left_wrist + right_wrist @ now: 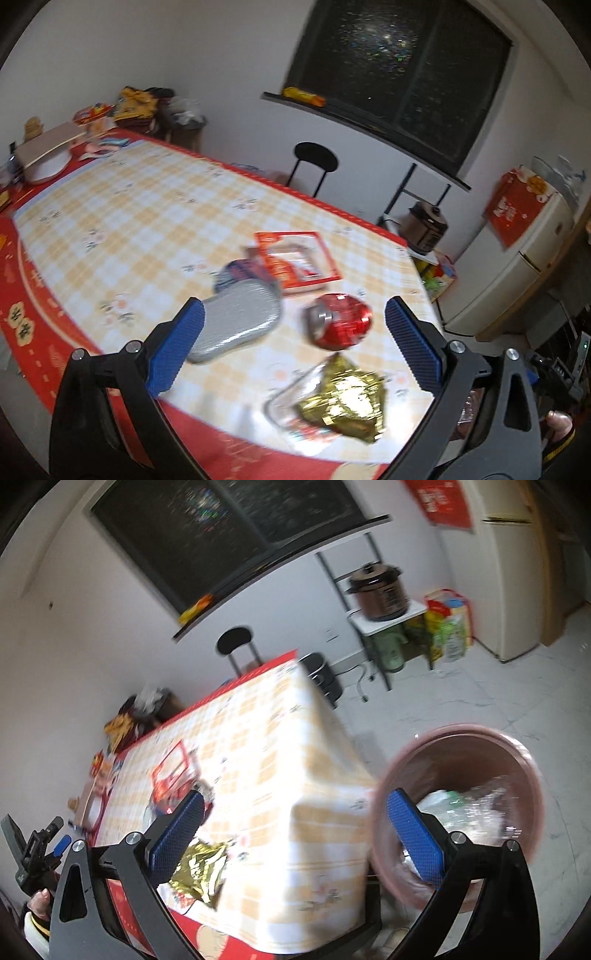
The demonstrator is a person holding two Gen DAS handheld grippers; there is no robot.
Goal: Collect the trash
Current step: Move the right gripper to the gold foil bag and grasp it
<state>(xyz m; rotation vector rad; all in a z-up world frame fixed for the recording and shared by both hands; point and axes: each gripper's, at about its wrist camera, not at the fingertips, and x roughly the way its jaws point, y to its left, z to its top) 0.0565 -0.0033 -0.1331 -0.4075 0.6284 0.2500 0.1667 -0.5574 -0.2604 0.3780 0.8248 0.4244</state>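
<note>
Trash lies on the checked tablecloth (129, 221): a crushed red can (338, 325), a gold foil wrapper (343, 406) on clear plastic, a silver pouch (236, 325) and a red-edged packet (295, 258). My left gripper (293, 350) is open and empty, hovering over the can and pouch. My right gripper (295, 834) is open and empty above the table corner (314, 805). The gold wrapper (201, 871) lies by its left finger. A pink bin (509, 746) holding clear plastic bottles stands on the floor by its right finger.
A white bowl and boxes (44, 158) sit at the table's far left end. A black stool (316, 157) stands behind the table. A rice cooker (380, 590) sits on a rack, with a fridge (517, 258) beside it.
</note>
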